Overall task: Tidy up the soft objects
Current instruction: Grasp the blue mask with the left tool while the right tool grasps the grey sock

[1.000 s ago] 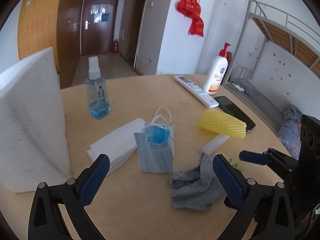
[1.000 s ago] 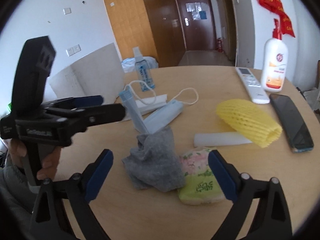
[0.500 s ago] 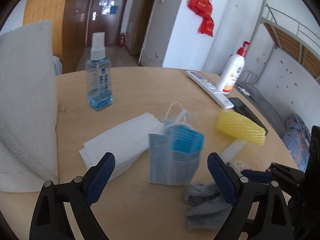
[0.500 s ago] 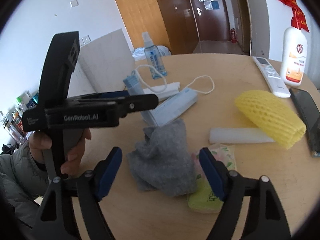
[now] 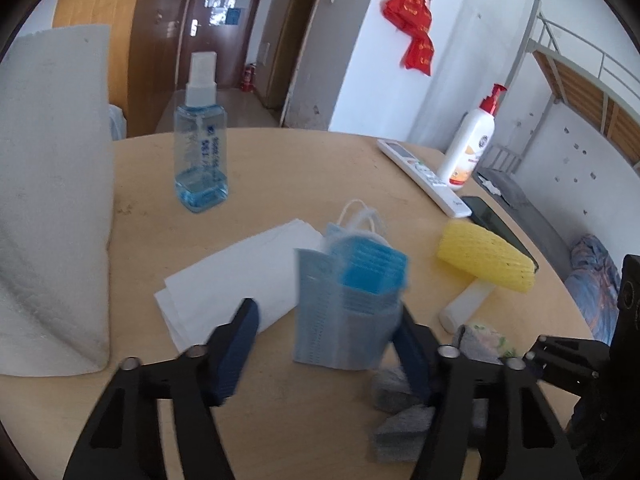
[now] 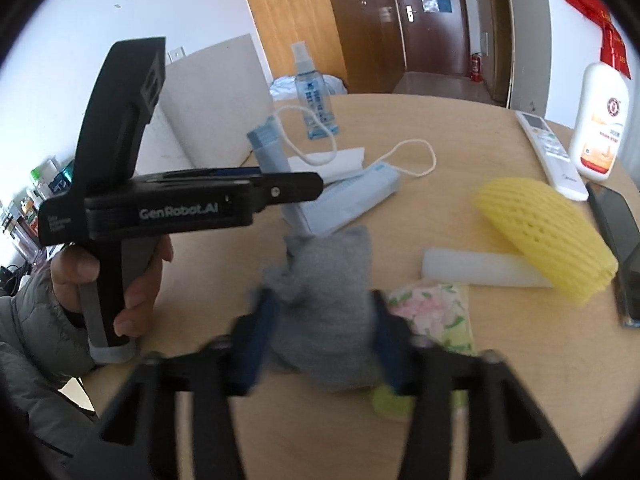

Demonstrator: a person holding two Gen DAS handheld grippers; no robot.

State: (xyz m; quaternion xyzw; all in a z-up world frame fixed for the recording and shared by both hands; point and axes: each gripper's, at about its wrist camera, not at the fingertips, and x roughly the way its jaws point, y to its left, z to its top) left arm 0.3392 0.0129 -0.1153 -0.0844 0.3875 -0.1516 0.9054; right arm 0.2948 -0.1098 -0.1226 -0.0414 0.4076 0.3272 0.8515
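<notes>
A stack of blue face masks (image 5: 352, 300) stands between the fingers of my left gripper (image 5: 326, 346), which is partly closed around it; the right finger touches it, the left one stands apart. The masks also show in the right wrist view (image 6: 344, 196). My right gripper (image 6: 324, 332) is closing on a crumpled grey sock (image 6: 324, 280), its pads at both sides of the cloth. The sock also shows in the left wrist view (image 5: 400, 420). A flowered tissue pack (image 6: 436, 316) lies right of the sock. A yellow foam net (image 6: 548, 236) lies on a white foam stick (image 6: 480, 268).
On the round wooden table (image 5: 312, 168) stand a blue spray bottle (image 5: 201, 152), a white foam sheet (image 5: 52, 200), folded white tissues (image 5: 236, 276), a remote (image 5: 424, 176), a lotion bottle (image 5: 468, 148) and a black phone (image 5: 500, 228). A bunk bed (image 5: 580, 92) is at the right.
Both grippers have moved forward and narrowed. The left one now brackets the mask stack; the right one has closed in around the grey sock.
</notes>
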